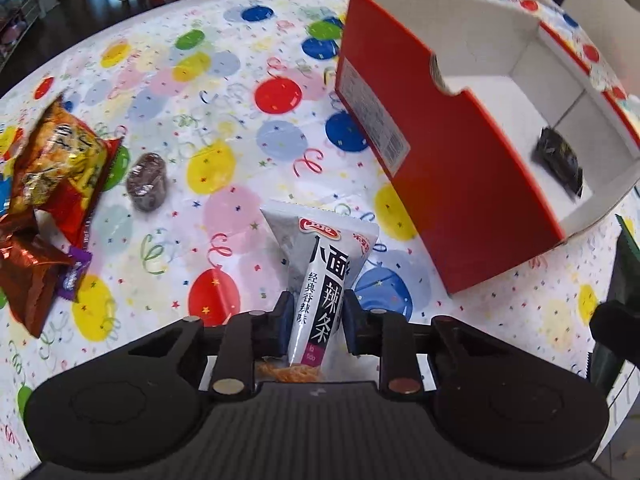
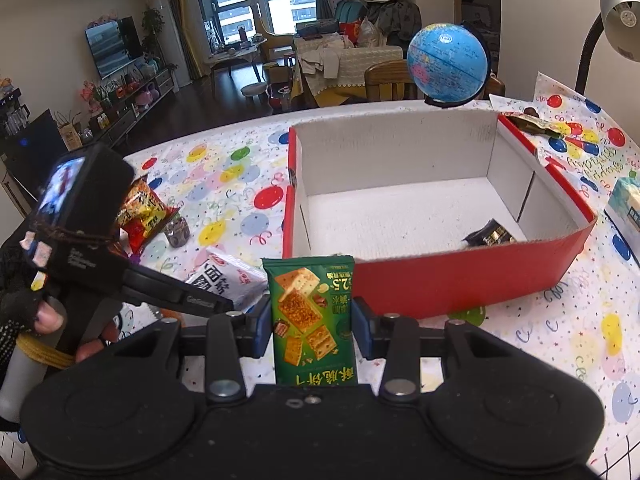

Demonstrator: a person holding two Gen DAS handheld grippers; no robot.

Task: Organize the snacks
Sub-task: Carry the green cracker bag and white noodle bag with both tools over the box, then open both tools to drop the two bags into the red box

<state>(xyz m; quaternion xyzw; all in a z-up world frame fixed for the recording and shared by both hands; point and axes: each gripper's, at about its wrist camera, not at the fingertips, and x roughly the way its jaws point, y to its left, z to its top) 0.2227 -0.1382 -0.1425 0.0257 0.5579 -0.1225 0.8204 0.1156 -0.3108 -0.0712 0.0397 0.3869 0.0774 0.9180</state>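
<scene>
Biscuit packet (image 2: 312, 320) only right wrist, globe (image 2: 448, 64)

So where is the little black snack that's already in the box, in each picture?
Left wrist view: the black snack packet lies far right, in the near corner of the red box.
Right wrist view: the black snack packet sits right of centre, against the box's front wall.
Shared landmark: the red box.

Left wrist view steep and close over balloon-print tablecloth (image 1: 248, 92), right wrist view shallower, roomward, both sharing red cardboard box (image 1: 472, 208) (image 2: 460, 284).
</scene>
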